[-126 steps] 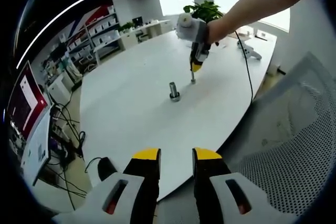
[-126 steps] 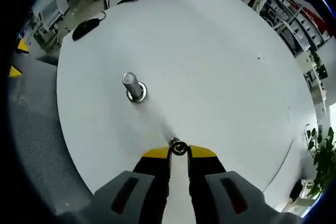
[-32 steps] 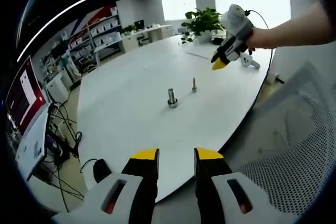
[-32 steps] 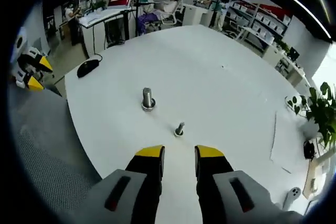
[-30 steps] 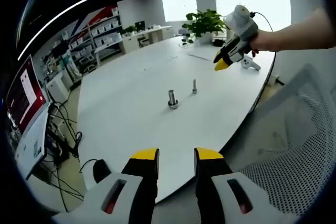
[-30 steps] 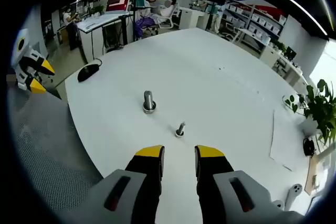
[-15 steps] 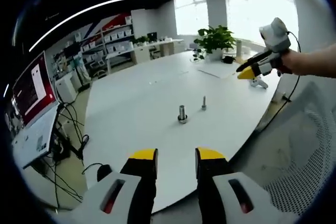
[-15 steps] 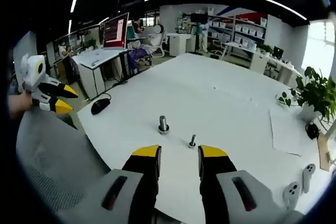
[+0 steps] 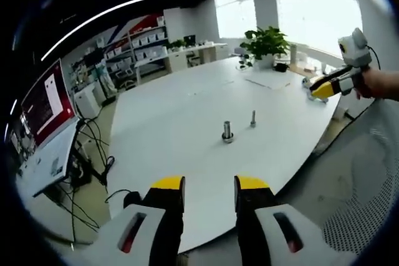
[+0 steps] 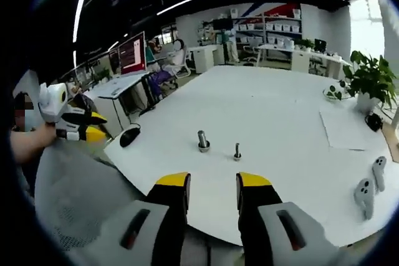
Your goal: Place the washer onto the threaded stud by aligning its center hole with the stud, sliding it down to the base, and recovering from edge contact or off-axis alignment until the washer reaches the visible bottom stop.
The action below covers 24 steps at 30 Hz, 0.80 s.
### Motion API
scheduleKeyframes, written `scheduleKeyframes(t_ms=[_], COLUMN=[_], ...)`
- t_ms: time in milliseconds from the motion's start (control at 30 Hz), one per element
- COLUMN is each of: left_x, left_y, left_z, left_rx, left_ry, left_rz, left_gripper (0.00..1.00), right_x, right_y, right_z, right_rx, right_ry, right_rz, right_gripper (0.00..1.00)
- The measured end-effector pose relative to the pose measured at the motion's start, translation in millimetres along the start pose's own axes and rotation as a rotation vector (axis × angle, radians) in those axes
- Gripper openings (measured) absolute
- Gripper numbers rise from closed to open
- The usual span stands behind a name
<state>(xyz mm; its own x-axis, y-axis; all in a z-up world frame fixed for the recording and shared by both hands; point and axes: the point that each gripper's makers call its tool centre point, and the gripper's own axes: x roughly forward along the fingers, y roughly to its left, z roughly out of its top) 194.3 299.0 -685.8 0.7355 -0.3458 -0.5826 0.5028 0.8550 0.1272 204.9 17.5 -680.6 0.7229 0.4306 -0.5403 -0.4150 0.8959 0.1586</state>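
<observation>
Right gripper: the right gripper [image 10: 212, 191] has drawn well back from the table [image 10: 299, 147]; 4.2 s ago it held the washer just beside the thin stud, now its jaws stand apart with nothing between them
Left gripper: the left gripper [image 9: 209, 191] hangs off the near table edge, jaws parted and empty, much as in the earlier pictures
Threaded stud: the threaded stud [image 10: 237, 151] stands upright near the table's middle, free of both grippers
Washer: likely seated at the stud's base, where a small pale ring seems to show; the stud is too small here to be sure it reached the bottom stop
What the change means: with the claw released and both hands pulled away, the placing looks finished, judged from how things lie
Second post: a thicker post [image 10: 203, 141] with a wide collar stands just beside the stud, apart from it
Around: a dark mouse [image 10: 129, 136] at the table's edge, two pale controllers [image 10: 368, 191] at the far side, a sheet of paper [image 10: 346, 127], a potted plant [image 10: 370, 78]
In the way: a mesh chair back [image 10: 81, 197] lies between the grippers and the table
</observation>
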Motion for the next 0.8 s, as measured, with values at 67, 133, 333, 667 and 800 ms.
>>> scheduleKeyframes(t_ms=[67, 133, 333, 667, 800], left_x=[0, -1, -1, -1, -1], left_y=[0.6, 1.5, 1.8, 3.7, 7.0], left_z=[-0.6, -1.5, -2.3, -9.0, -9.5], left_rx=[0.0, 0.0, -0.01, -0.035, -0.048], left_ry=[0.004, 0.009, 0.009, 0.039, 0.037], left_rz=[0.005, 0.011, 0.011, 0.019, 0.029], left_gripper=[0.29, 0.29, 0.29, 0.26, 0.24], right_x=[2, 5, 10, 10, 11], right_y=[7, 14, 16, 12, 11], right_z=[-2.0, -3.0, -19.4, -25.4, -28.9], right_rx=[0.027, 0.025, -0.077, -0.146, -0.144], right_ry=[0.014, 0.022, 0.092, 0.116, 0.131], right_rz=[0.015, 0.021, -0.004, -0.035, -0.038], right_gripper=[0.32, 0.33, 0.34, 0.34, 0.34])
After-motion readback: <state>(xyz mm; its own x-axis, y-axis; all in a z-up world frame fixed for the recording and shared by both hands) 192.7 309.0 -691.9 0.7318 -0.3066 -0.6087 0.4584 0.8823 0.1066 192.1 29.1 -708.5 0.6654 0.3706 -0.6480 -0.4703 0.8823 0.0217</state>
